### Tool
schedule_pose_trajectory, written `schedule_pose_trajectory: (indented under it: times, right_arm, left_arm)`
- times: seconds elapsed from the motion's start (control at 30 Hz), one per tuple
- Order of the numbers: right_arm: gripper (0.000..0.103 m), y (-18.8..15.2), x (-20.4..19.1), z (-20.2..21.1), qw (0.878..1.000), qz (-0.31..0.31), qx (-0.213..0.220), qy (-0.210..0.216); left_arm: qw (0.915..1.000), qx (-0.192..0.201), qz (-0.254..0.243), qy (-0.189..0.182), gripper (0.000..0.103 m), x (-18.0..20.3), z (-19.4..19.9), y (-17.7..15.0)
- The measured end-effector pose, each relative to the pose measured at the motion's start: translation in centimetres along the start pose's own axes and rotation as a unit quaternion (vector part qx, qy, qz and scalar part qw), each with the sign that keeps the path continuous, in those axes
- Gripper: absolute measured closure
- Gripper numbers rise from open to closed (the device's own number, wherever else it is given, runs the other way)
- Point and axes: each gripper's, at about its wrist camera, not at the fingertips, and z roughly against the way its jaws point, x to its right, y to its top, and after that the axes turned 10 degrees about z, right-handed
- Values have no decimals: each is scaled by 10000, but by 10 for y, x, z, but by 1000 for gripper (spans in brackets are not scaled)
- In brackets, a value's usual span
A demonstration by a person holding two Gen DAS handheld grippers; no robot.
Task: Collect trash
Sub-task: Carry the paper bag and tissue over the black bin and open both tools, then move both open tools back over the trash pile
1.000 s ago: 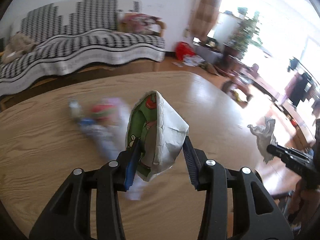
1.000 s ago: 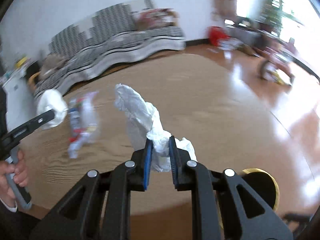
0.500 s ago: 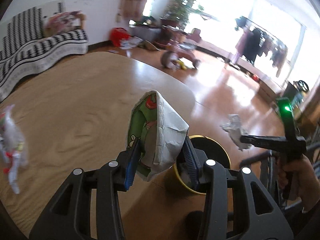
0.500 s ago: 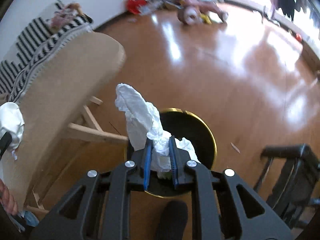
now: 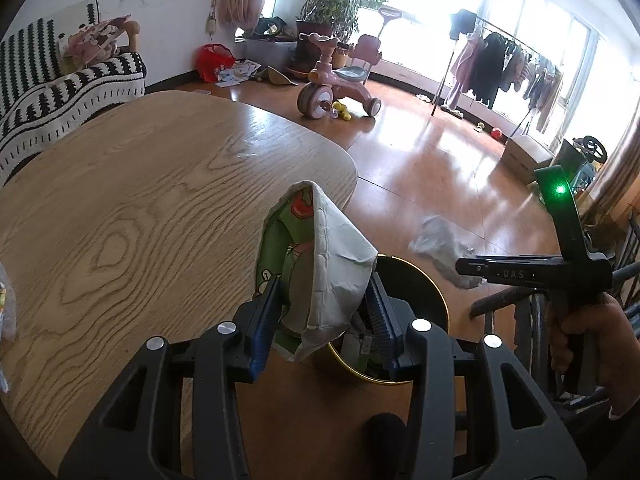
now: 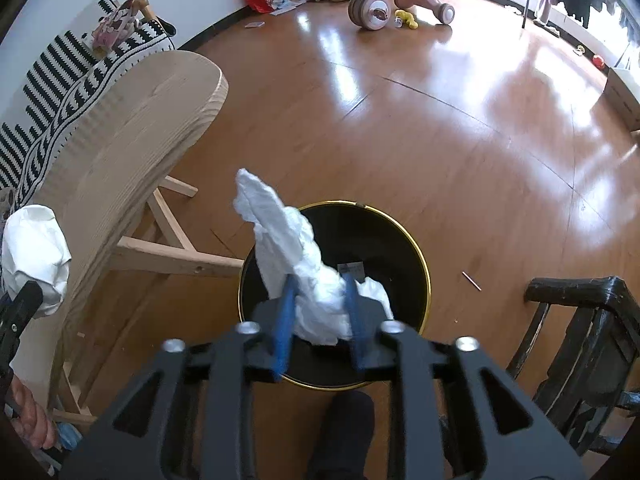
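My left gripper (image 5: 322,320) is shut on a crumpled white wrapper with a green cartoon print (image 5: 320,256), held over the table edge beside the black gold-rimmed trash bin (image 5: 420,296). My right gripper (image 6: 318,316) holds a crumpled white tissue (image 6: 296,256) directly above the open bin (image 6: 384,248); its jaws stand wider than before and the tissue still sits between them. From the left wrist view the right gripper (image 5: 472,270) shows with the blurred tissue (image 5: 440,244). The wrapper also shows at the left of the right wrist view (image 6: 34,256).
The wooden table (image 5: 140,208) lies left of the bin, with its legs (image 6: 168,248) showing. A dark chair (image 6: 580,340) stands right of the bin. A pink tricycle (image 5: 336,80), a striped sofa (image 5: 60,92) and a clothes rack (image 5: 500,64) stand farther off. More trash sits at the table's left edge (image 5: 6,312).
Both grippers swung from over the table towards the bin on the floor. The right gripper now hangs over the bin and its jaws have spread a little around the tissue.
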Motion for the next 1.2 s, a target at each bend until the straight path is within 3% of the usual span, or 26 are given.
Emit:
schedule_pose_trajectory:
  times: [0.03, 0.3, 0.6, 1.0, 1.03, 1.1, 1.2]
  right_arm:
    - [33, 0, 0, 2, 10000, 5, 63, -46]
    - [33, 4, 5, 20, 9994, -188, 273, 7]
    - [33, 15, 19, 51, 9956, -569, 738, -55]
    - [31, 21, 43, 63, 9921, -857, 911, -105]
    - [30, 21, 42, 64, 9921, -855, 912, -105]
    - [29, 22, 42, 64, 9922, -836, 921, -107]
    - [28, 23, 39, 65, 9922, -808, 942, -100]
  left_arm:
    - [10000, -13, -7, -5, 61, 1, -1, 0]
    - [9998, -141, -65, -148, 61, 13, -17, -2]
    - [9959, -671, -263, -543, 61, 56, -74, -24]
    - [9885, -1128, -326, -955, 58, 87, -124, -41]
    - [9879, -1158, -323, -978, 56, 88, -127, -41]
    - [9880, -1169, -306, -964, 32, 88, -129, -41]
    - [9894, -1070, -280, -945, 23, 90, -128, -39]
